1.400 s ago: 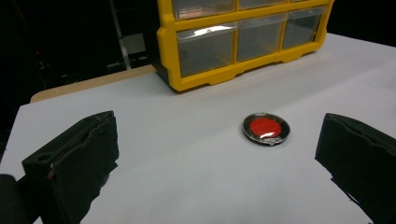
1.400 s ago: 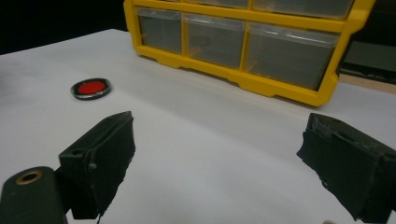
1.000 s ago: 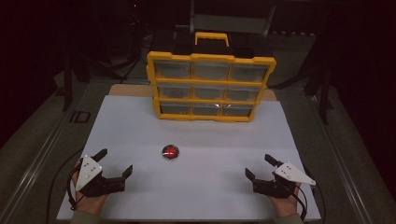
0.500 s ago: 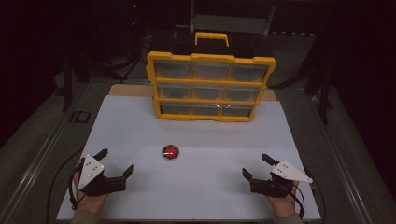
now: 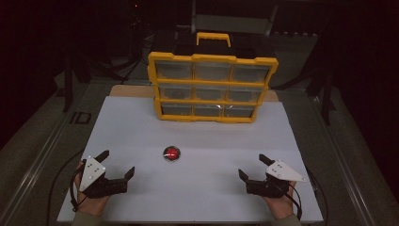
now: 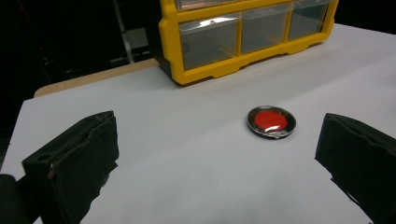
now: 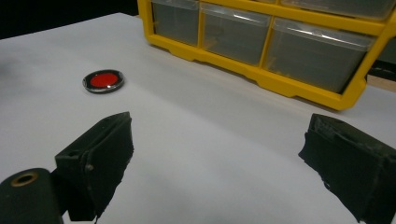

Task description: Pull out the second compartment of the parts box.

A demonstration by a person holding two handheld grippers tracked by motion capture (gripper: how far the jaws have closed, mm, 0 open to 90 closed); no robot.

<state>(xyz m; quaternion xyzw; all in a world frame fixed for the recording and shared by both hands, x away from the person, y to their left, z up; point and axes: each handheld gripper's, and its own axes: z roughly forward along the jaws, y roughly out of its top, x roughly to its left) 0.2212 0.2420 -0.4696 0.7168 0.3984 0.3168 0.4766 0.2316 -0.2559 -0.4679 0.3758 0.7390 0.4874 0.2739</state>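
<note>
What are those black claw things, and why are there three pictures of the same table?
Those claws are hand tools. A person holds one in each hand: the left gripper and the right gripper. Each has two black jaws, and both pairs stand wide open, holding nothing.

One picture comes from a camera above, looking down on the white table. The other two come from little cameras riding on the grippers, so you look out between their jaws.

On the table lies a small round disc with a red middle, between the two grippers and touching neither. Behind it stands a yellow drawer box with clear drawers and a handle on top.
</note>
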